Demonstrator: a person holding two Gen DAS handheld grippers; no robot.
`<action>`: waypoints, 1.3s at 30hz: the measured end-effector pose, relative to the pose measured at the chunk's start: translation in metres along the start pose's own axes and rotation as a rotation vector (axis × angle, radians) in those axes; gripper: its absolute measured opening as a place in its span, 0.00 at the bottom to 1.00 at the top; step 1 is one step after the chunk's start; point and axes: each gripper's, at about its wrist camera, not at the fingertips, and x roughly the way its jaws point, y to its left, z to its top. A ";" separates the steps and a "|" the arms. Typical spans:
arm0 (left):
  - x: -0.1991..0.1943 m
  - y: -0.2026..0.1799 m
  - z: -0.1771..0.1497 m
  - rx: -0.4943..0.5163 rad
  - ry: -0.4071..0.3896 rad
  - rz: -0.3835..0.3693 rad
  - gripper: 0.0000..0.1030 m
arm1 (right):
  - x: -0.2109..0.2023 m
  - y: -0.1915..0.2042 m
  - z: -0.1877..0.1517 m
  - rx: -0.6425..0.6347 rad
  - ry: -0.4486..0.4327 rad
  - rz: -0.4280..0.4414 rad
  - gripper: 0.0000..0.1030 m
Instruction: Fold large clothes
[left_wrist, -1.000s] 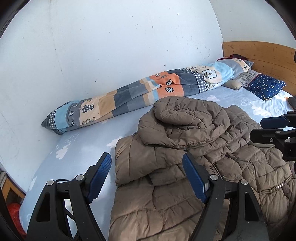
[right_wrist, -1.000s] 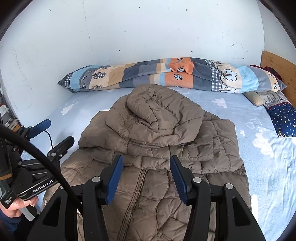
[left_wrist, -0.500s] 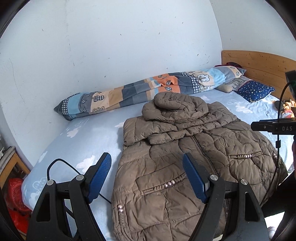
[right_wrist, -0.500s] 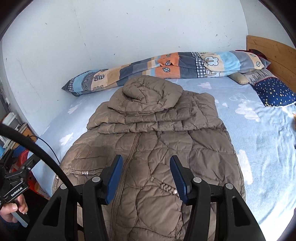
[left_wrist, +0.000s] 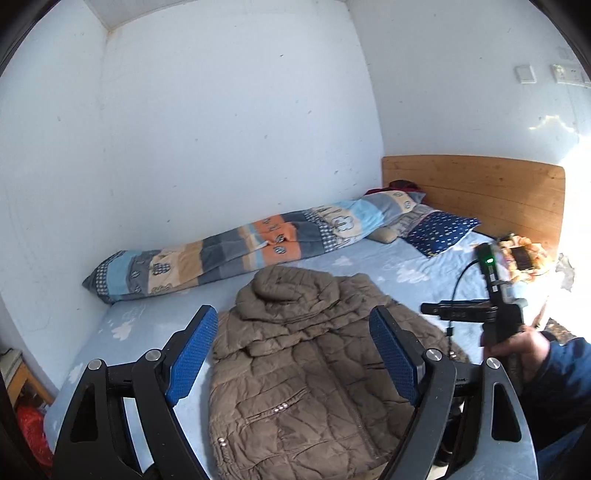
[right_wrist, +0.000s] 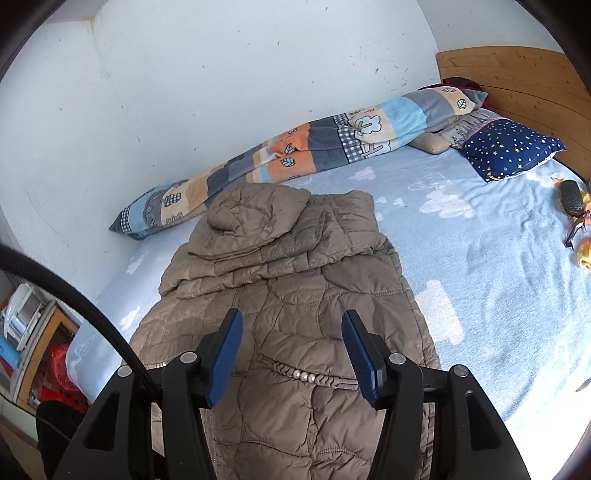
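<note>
A brown quilted jacket (left_wrist: 314, 369) lies front up on the blue bed sheet (left_wrist: 155, 321), its hood and sleeves folded down over the chest. My left gripper (left_wrist: 291, 314) hangs above and short of the jacket's lower half, its jaws opening with nothing between them. In the right wrist view the same jacket (right_wrist: 288, 258) stretches away from my right gripper (right_wrist: 291, 315), which hovers over the hem with jaws opening and empty. The right gripper (left_wrist: 461, 310) also shows in the left wrist view, held by a hand (left_wrist: 517, 343) in a blue sleeve.
A rolled patchwork blanket (right_wrist: 314, 147) lies along the wall behind the jacket. A navy starred pillow (right_wrist: 509, 147) sits by the wooden headboard (right_wrist: 517, 74). A glasses case (right_wrist: 572, 199) and glasses (right_wrist: 576, 229) lie at the bed's right. A red basket (right_wrist: 55, 365) stands on the floor, left.
Both grippers have drawn back from the jacket, the left one also rising. The jacket now looks smaller and farther off. It has not changed shape.
</note>
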 end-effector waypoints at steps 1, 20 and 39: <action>-0.006 -0.007 0.009 0.012 -0.010 -0.033 0.81 | -0.002 -0.003 0.002 0.009 -0.007 0.003 0.60; -0.055 -0.057 0.113 -0.039 -0.111 -0.412 0.83 | -0.030 -0.033 0.004 0.083 -0.083 0.011 0.61; 0.114 0.124 -0.110 -0.443 0.397 0.076 0.83 | -0.026 -0.042 -0.014 0.085 -0.001 -0.055 0.64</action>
